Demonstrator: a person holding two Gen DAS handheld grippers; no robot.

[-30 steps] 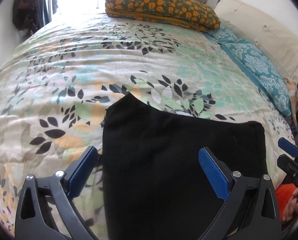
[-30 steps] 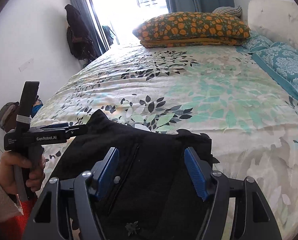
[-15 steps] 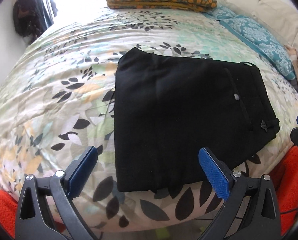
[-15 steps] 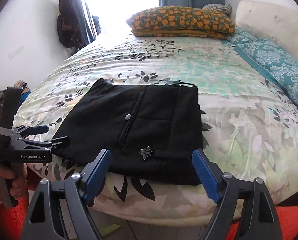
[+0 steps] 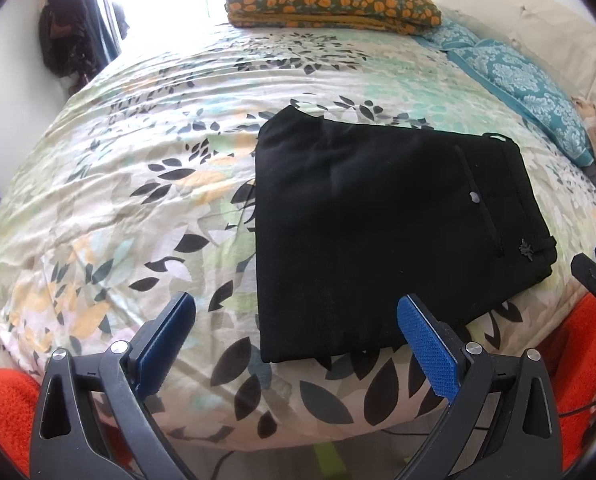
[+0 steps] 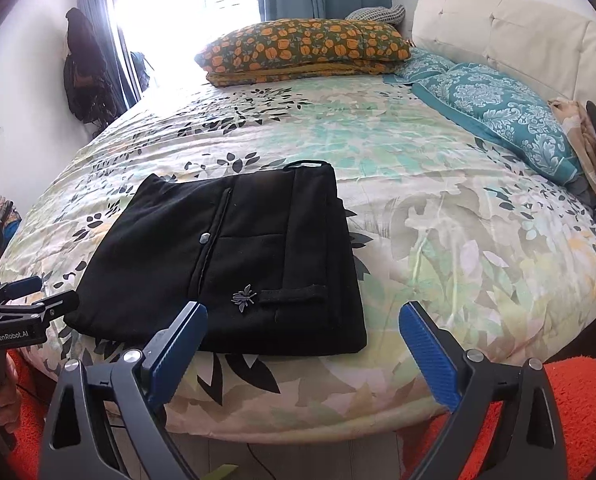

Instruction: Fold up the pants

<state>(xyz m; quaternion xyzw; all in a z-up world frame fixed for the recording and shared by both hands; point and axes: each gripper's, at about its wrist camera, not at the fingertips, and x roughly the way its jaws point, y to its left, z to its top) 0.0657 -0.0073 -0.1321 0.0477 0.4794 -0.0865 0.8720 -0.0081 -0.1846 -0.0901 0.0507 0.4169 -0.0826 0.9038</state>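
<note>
Both tools hang spread wide and empty off the near edge of the bed: the left tool (image 5: 296, 320) with its blue pads apart over the quilt's hem, the right tool (image 6: 302, 322) likewise gaping, gripping nothing. From the right wrist view, the left tool shows again at 9 o'clock, held in a hand (image 6: 2, 384). Just beyond them, at 12 o'clock, the black pants (image 5: 378, 220) lie folded into a flat rectangle on the leaf-patterned quilt (image 5: 158, 160), near the bed's front edge, touching neither tool. A silver button (image 6: 205, 238) and a small metal charm (image 6: 244, 297) sit on the upper layer. Farther off, toward 12 o'clock, an orange-flowered pillow (image 6: 302, 50) rests at the bed's far side; teal pillows (image 6: 498, 108) line the cream headboard (image 6: 518, 36) at 2 o'clock. An orange rug (image 6: 578, 412) covers the floor below.
</note>
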